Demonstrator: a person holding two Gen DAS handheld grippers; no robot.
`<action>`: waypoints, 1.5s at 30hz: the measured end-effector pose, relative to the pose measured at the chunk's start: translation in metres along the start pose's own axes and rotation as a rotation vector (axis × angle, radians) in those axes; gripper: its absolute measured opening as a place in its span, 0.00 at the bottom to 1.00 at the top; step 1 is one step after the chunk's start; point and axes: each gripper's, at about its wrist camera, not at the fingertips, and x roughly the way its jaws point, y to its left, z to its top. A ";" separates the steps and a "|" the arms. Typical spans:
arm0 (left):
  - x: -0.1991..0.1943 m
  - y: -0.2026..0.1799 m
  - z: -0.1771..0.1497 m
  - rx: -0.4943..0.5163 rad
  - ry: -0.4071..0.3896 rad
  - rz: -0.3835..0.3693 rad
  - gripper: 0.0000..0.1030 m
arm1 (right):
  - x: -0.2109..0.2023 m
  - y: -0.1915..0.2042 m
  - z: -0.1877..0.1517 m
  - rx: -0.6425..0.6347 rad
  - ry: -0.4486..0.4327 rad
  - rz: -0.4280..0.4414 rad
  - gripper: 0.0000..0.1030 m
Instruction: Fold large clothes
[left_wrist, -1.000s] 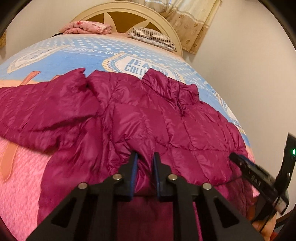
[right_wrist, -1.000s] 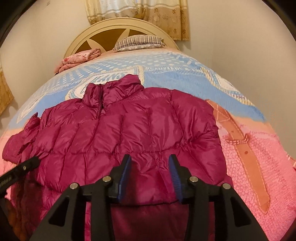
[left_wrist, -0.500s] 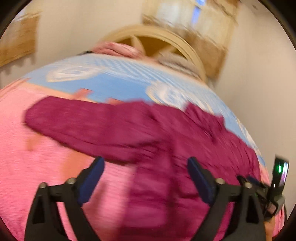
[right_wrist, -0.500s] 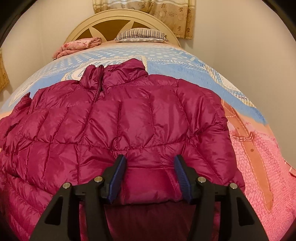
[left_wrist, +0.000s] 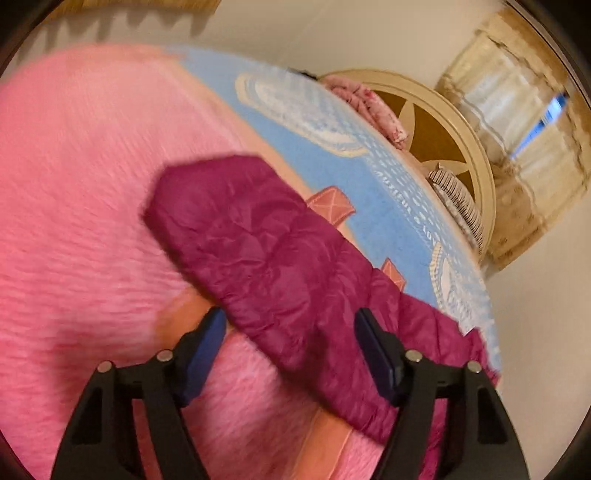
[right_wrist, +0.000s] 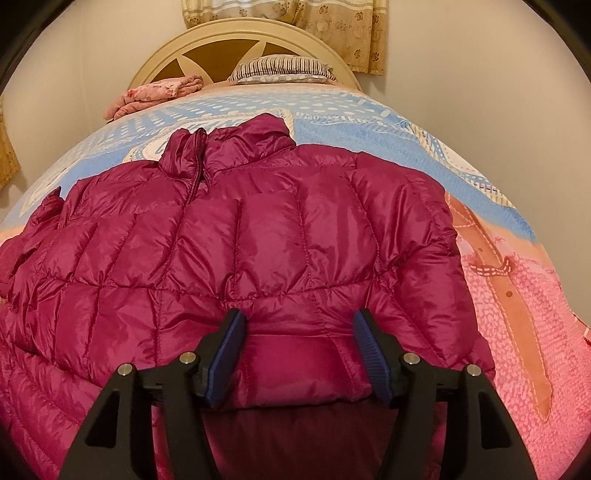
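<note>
A magenta quilted puffer jacket (right_wrist: 258, 251) lies on the bed, collar toward the headboard, its lower part folded up over the body. My right gripper (right_wrist: 297, 350) is open just above the folded edge, holding nothing. In the left wrist view the jacket's sleeve (left_wrist: 258, 240) stretches out flat over the pink bedspread. My left gripper (left_wrist: 290, 347) is open above the sleeve's near part, empty. That view is tilted and blurred.
The bedspread (right_wrist: 517, 314) is pink near me and blue toward the cream headboard (right_wrist: 236, 40). A striped pillow (right_wrist: 280, 68) and a folded pink cloth (right_wrist: 155, 92) lie at the head. Walls close in on both sides; curtains (left_wrist: 524, 122) hang behind.
My left gripper let go of the jacket's hem, opened wide and swung left toward the outstretched sleeve. My right gripper opened wider and moved closer over the folded edge.
</note>
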 end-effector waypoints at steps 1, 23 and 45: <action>0.005 0.003 0.002 -0.027 0.000 -0.006 0.68 | 0.001 0.000 0.000 -0.002 0.001 -0.001 0.62; -0.093 -0.202 -0.050 0.587 -0.222 -0.290 0.05 | 0.003 -0.010 -0.002 0.040 -0.002 0.051 0.66; -0.076 -0.237 -0.243 0.942 0.185 -0.334 0.79 | -0.003 -0.044 -0.007 0.237 -0.045 0.222 0.67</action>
